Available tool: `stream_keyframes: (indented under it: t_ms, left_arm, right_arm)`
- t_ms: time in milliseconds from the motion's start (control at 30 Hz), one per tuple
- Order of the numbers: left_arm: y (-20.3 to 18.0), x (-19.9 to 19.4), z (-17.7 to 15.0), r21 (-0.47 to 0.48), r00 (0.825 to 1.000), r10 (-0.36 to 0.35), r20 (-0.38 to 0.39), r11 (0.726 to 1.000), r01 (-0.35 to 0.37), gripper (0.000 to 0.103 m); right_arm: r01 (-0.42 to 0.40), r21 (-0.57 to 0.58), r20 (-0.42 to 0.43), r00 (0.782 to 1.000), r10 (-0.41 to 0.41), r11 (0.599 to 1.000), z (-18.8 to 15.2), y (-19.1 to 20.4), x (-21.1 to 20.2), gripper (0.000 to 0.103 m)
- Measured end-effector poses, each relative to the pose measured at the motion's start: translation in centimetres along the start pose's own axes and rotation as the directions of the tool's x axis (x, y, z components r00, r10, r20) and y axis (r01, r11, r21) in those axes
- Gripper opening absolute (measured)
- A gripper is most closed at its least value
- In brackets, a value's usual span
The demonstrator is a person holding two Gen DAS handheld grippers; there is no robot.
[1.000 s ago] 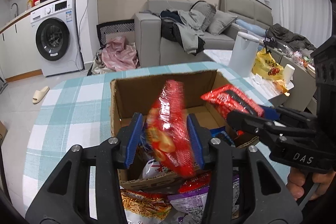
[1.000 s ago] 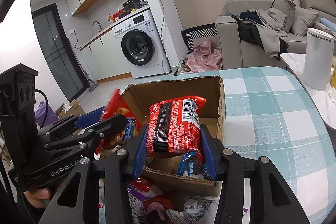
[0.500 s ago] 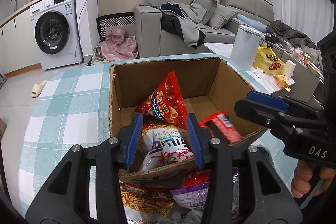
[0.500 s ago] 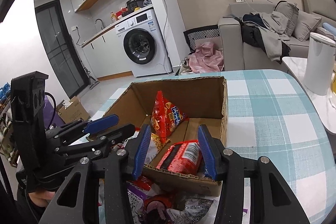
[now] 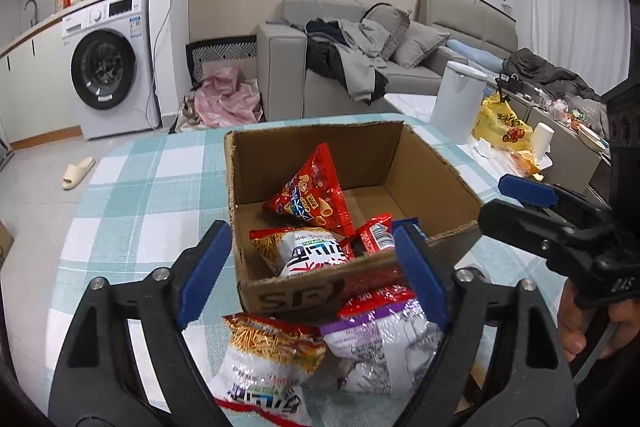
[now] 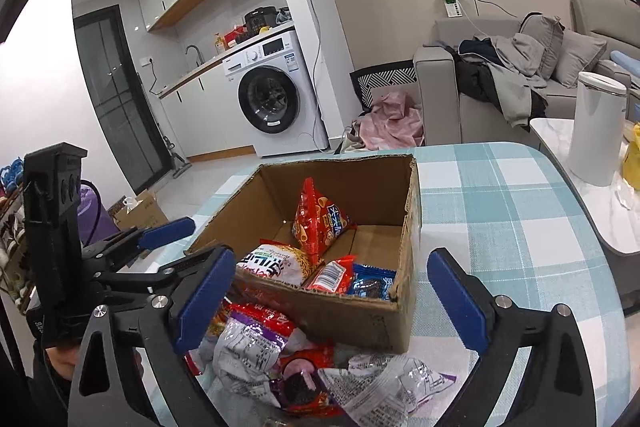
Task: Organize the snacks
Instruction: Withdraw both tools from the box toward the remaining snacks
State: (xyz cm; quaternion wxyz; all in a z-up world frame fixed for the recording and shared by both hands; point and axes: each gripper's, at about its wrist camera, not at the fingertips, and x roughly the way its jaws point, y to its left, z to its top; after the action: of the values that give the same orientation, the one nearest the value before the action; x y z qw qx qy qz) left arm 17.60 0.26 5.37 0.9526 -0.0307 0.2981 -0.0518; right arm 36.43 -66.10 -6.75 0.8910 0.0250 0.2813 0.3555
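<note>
Two hand-held grippers are hovering over a checked tablecloth [image 5: 132,187] where a cardboard box [image 5: 312,291] is taking in snacks: the left gripper [image 5: 312,275] and the right gripper [image 6: 332,303] are both standing with fingers wide apart, holding nothing. Inside the box, a red triangular chip bag [image 5: 310,191] is leaning upright above a white noodle-snack packet [image 5: 308,251], a small red packet [image 5: 370,237] and a blue packet [image 6: 370,283]. Still waiting on the cloth just in front of the box are another noodle-snack packet [image 5: 268,367] and a crinkled purple-and-clear packet [image 5: 380,339] among red wrappers [image 6: 256,311]. These bags are likely light, air-puffed, slick and easily crushed, so a gentle pinch at a sealed edge or corner looks wisest. The box front is showing bold letters reading roughly "SP"; the packets are carrying Korean-looking print, too distorted to read; the left gripper's body is reading "GenRobot".
</note>
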Motion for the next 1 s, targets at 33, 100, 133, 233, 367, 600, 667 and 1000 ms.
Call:
stream_keyframes:
  t_ms: [33,100,133,233,367,600,667,1000]
  left_arm:
    - [-0.1,-0.5,0.0,0.002,1.000,-0.001,0.001,1.000,0.001,0.084]
    - [-0.2,-1.3,-0.3,0.001,1.000,0.001,0.001,1.000,-0.001,0.087]
    - [-0.2,-1.7,-0.3,0.001,1.000,0.002,0.002,1.000,-0.002,0.091]
    - [-0.2,-2.9,-0.9,0.001,1.000,0.011,0.012,1.000,-0.011,0.102]
    - [-0.2,-4.1,-1.8,0.009,1.000,0.027,0.016,1.000,-0.027,0.102]
    - [0.6,-5.5,-3.7,-0.008,0.999,0.039,0.002,0.999,-0.039,0.102]
    - [0.7,-5.6,-4.1,-0.008,0.999,0.039,-0.002,0.999,-0.039,0.102]
    - [1.1,-5.1,-6.1,-0.023,0.999,0.042,-0.029,0.999,-0.043,0.102]
  right_arm:
    - [0.005,-0.001,-0.003,1.000,-0.005,1.000,-0.2,0.0,-0.2,0.102]
    - [0.005,0.001,-0.005,1.000,-0.005,1.000,-0.6,0.0,-0.5,0.102]
    - [0.005,0.004,-0.012,1.000,-0.005,1.000,-0.8,0.0,-0.7,0.102]
    - [0.010,0.003,-0.024,1.000,-0.010,1.000,-1.4,0.1,-1.0,0.102]
    - [0.021,-0.011,-0.043,0.999,-0.021,1.000,-2.4,0.2,-1.4,0.103]
    - [0.049,-0.007,-0.083,0.995,-0.049,0.999,-3.9,-0.3,-2.1,0.103]
    - [0.055,0.002,-0.097,0.994,-0.055,0.998,-4.3,-0.6,-2.3,0.103]
    - [0.086,0.019,-0.149,0.985,-0.083,0.996,-5.9,-1.7,-1.8,0.103]
